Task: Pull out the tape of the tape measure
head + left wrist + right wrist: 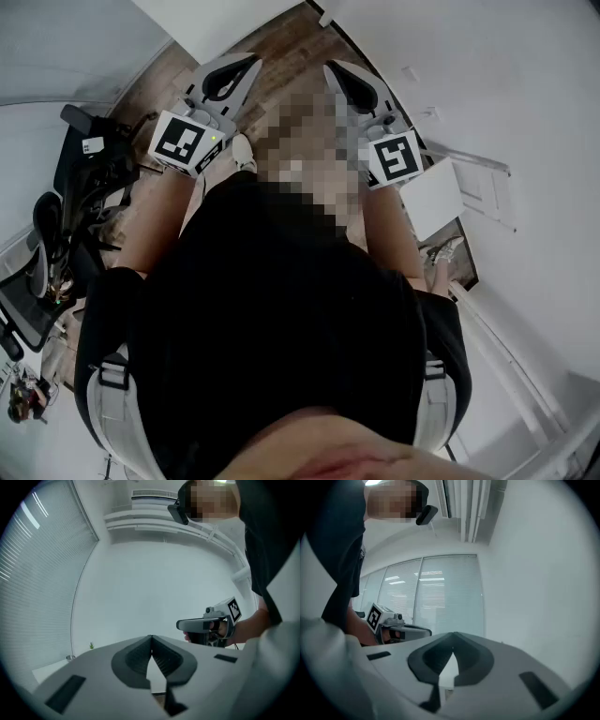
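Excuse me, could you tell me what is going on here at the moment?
A person in a black top is standing and holding the left hand-held gripper and the right hand-held gripper out in front, both level. Each has its jaws together with nothing between them. No tape measure shows in any view, so the pulling has not begun.
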The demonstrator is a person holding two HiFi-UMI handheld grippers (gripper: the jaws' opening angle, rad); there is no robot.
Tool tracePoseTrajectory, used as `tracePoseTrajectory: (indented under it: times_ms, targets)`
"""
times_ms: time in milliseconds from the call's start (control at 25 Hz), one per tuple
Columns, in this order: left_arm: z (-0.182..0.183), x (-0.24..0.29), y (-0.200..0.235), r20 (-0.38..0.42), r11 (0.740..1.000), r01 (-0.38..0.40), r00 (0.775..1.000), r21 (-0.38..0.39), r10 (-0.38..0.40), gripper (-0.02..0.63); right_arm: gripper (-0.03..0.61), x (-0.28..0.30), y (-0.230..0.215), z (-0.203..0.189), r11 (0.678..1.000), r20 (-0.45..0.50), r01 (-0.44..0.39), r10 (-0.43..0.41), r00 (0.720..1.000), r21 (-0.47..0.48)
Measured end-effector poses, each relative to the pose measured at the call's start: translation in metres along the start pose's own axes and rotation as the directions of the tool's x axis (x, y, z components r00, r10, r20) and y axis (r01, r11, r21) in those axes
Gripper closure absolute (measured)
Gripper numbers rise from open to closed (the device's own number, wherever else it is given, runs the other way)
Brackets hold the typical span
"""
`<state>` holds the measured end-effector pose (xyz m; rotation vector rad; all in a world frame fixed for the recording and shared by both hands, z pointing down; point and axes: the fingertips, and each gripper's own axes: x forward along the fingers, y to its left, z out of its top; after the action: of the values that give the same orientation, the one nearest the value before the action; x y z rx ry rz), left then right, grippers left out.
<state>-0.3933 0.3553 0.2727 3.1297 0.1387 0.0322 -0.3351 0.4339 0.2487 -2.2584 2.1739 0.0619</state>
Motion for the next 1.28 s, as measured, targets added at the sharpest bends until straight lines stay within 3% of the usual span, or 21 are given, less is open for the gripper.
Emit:
tracePoseTrajectory:
  times_ms: [1080, 1200, 1280]
  targets:
    - [-0.005, 0.004, 0.012, 0.003, 0.999, -0.027, 1.0, 0.018, 0.027, 0.593, 0.574, 0.005, -0.017, -0.01, 0.999, 0.0, 0.028, -0.028, 1.0, 0.023]
    - [-0.005, 0.007, 0.012, 0.007, 1.0, -0.016, 1.0, 0.007, 0.016, 0.557, 0.509, 0.006, -0.02, -0.009, 0.999, 0.002, 0.015, -0.016, 1.0, 0.036]
    - [-0.005, 0.01, 0.013, 0.003, 1.0, -0.009, 1.0, 0.002, 0.009, 0.456, 0.424, 0.007, -0.022, -0.009, 0.999, 0.002, 0.007, -0.007, 1.0, 0.041]
